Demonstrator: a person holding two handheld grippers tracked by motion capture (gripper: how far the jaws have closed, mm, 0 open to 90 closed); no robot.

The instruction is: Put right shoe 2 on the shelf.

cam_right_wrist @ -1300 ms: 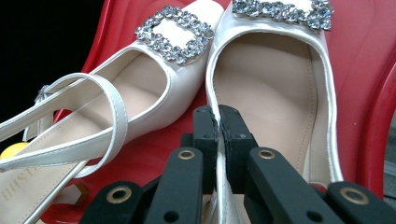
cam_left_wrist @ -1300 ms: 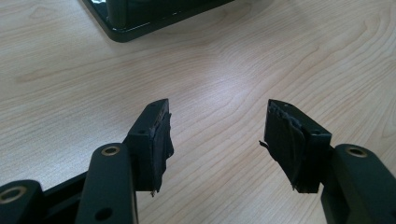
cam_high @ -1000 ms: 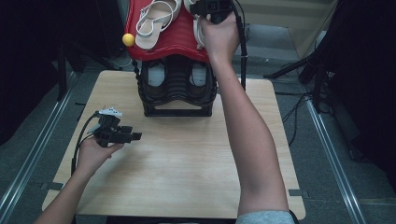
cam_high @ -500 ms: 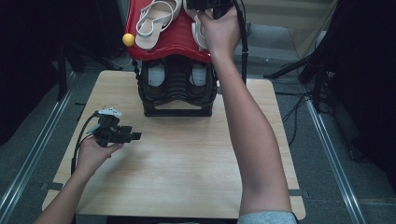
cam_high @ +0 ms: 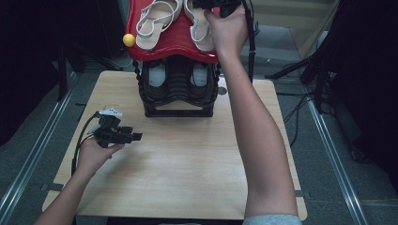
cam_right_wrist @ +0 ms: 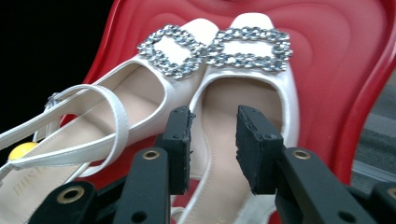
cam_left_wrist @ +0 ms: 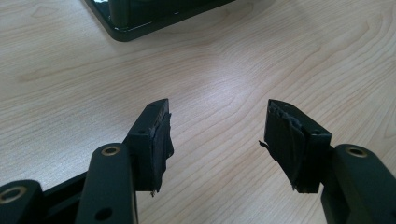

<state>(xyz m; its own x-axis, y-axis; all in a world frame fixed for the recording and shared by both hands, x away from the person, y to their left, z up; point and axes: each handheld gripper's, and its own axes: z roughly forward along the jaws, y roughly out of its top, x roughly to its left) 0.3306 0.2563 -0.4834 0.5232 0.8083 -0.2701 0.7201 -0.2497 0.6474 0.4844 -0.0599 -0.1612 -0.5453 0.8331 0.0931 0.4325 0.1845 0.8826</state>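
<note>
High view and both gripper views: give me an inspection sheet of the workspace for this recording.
Surface: light wooden table, bare in front of the rack.
Job's things: two white sandals, left sandal and right sandal, with rhinestone buckles, side by side on the red tray atop the black shoe rack, which holds more shoes below.
Clutter: small yellow ball at the tray's left edge.
Grippers: right hand-held gripper above the right sandal, jaws just opened, pads apart, gripping nothing; left hand-held gripper open over the table.
Cables: black cable trails from the left gripper.
Surroundings: grey floor, metal rails, dark stands.
</note>
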